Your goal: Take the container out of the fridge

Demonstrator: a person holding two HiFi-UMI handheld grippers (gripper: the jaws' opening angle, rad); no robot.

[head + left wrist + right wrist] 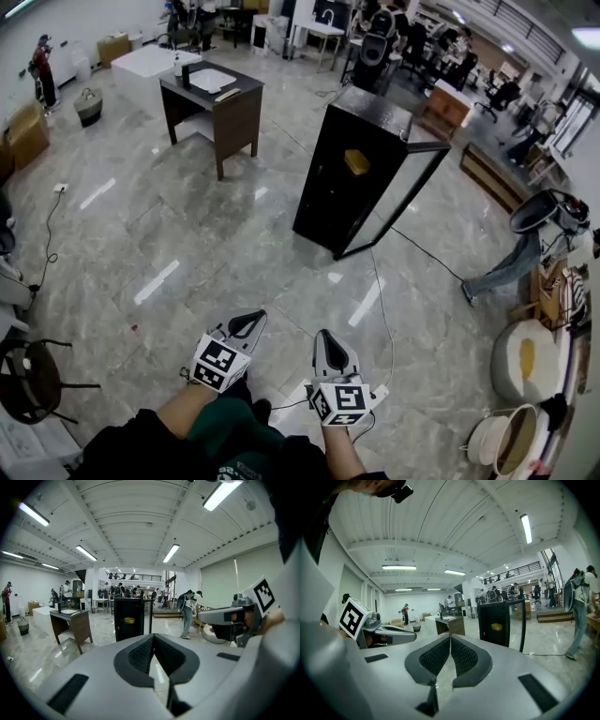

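Our left gripper and right gripper, ribbed jaws clenched empty, hover over the glossy stone floor, well apart from the boxy black fridge with its yellow container.

Glossy marble-look floor, glossy black fridge, wooden table.

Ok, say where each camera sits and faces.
Head view: on the person's head, facing steeply down; left gripper, right gripper and forearms show.
Left gripper view: on that gripper, along its shut jaws toward the fridge; right gripper at right.
Right gripper view: likewise; left gripper at left.
All share the fridge's yellow container.
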